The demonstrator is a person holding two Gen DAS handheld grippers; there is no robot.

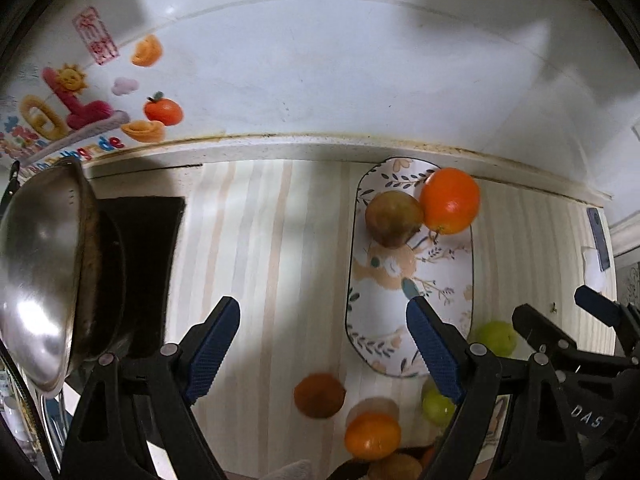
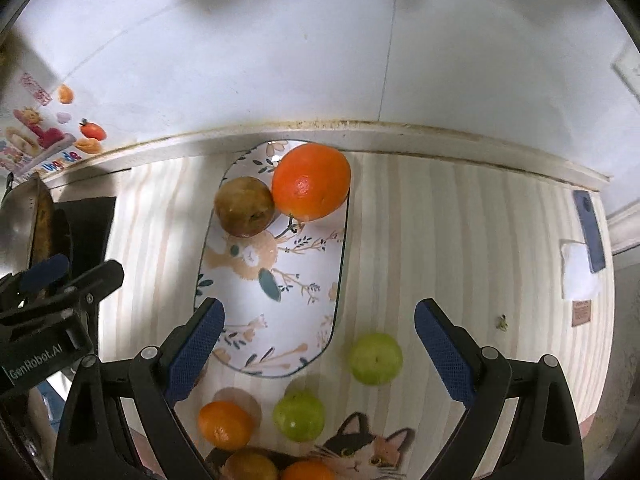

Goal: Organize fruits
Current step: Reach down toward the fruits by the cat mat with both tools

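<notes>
A floral oblong plate [image 2: 280, 312] [image 1: 444, 276] holds a large orange [image 2: 311, 182] [image 1: 450, 200] and a brownish apple [image 2: 245, 207] [image 1: 394, 218] at its far end. Loose on the table near me lie two green fruits [image 2: 375, 358] [image 2: 299, 417], a small orange [image 2: 226, 424] [image 1: 372, 436] and a brown fruit [image 1: 319, 395]. My right gripper [image 2: 318, 344] is open and empty above the plate's near end and the green fruits. My left gripper [image 1: 322, 346] is open and empty, left of the plate.
A steel bowl [image 1: 40, 280] and a dark pan stand at the left. A cat-printed plate [image 2: 360, 452] with more fruit sits at the near edge. A phone [image 2: 588, 232] and a napkin [image 2: 578, 274] lie at the right. The wall runs behind the table.
</notes>
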